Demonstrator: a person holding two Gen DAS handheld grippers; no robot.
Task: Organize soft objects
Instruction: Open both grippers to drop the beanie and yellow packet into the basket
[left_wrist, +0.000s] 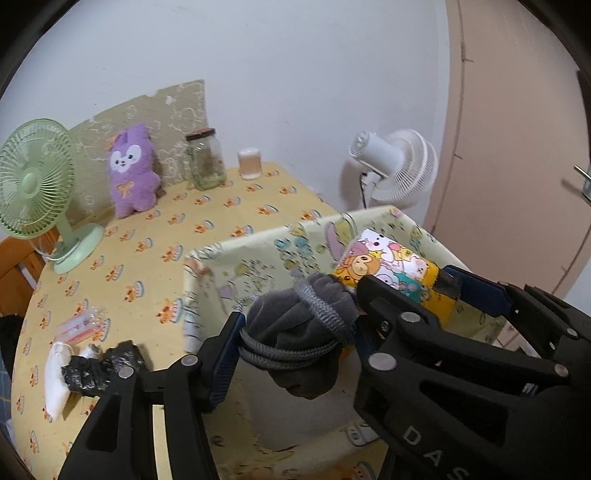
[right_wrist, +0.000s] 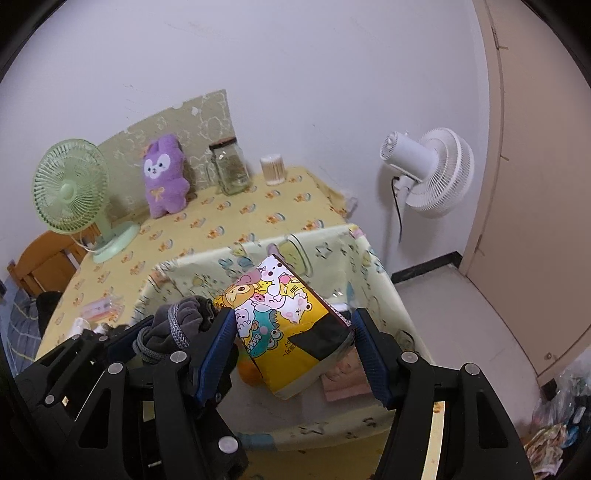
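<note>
My left gripper (left_wrist: 295, 332) is shut on a grey fabric bundle (left_wrist: 299, 325) with grey cords, held above the open cartoon-print fabric storage box (left_wrist: 236, 266). My right gripper (right_wrist: 295, 343) is shut on a yellow cartoon-print pouch (right_wrist: 280, 325), held tilted over the same box (right_wrist: 332, 251); the pouch also shows in the left wrist view (left_wrist: 388, 273). The grey bundle shows left of the pouch in the right wrist view (right_wrist: 184, 321). A purple plush rabbit (left_wrist: 131, 171) leans against the wall at the back of the table. A white cloth (left_wrist: 55, 376) and a black item (left_wrist: 99, 365) lie at the table's left.
On the yellow tablecloth (left_wrist: 221, 210) stand a green fan (left_wrist: 37, 181), a glass jar (left_wrist: 205, 158) and a swab holder (left_wrist: 250, 164). A white fan (left_wrist: 402, 166) stands right of the table. A pink item (right_wrist: 343, 380) and an orange thing (right_wrist: 247, 371) lie in the box.
</note>
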